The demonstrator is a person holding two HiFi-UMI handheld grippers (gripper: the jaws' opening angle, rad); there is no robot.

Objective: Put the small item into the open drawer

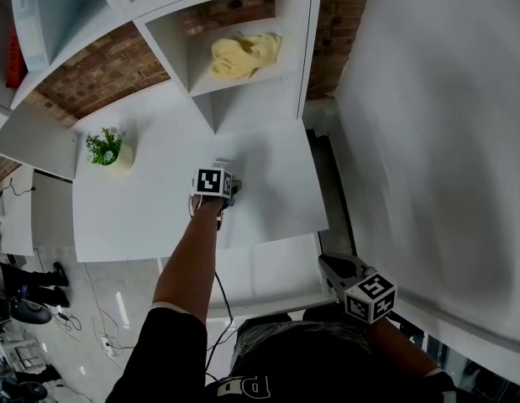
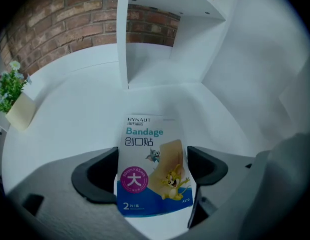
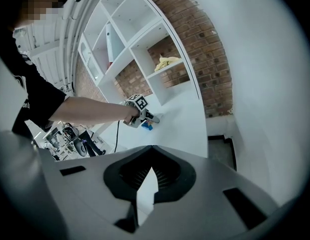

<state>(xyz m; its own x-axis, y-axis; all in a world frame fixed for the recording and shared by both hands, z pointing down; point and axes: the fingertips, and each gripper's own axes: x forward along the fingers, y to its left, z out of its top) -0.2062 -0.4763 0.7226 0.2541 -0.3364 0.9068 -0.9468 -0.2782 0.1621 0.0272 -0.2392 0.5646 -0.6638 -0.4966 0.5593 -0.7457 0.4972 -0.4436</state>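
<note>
A small bandage pack (image 2: 153,171), white and blue with a cartoon print, lies on the white table top (image 1: 142,208) between the jaws of my left gripper (image 2: 152,171). The jaws stand wide, one dark pad (image 2: 94,176) at each side edge of the pack, with no clear squeeze on it. In the head view my left gripper (image 1: 228,193) reaches out over the table's middle and hides the pack. My right gripper (image 1: 331,267) hangs low by my body with its jaws together and nothing between them. From the right gripper view the pack (image 3: 147,127) shows as a blue spot under the left gripper.
A white shelf unit (image 1: 243,99) stands at the table's back, with a yellow cloth (image 1: 243,54) in one cubby. A small potted plant (image 1: 108,149) sits at the table's left. A white wall (image 1: 436,141) runs along the right. A lower white panel (image 1: 268,275) juts out under the table's front edge.
</note>
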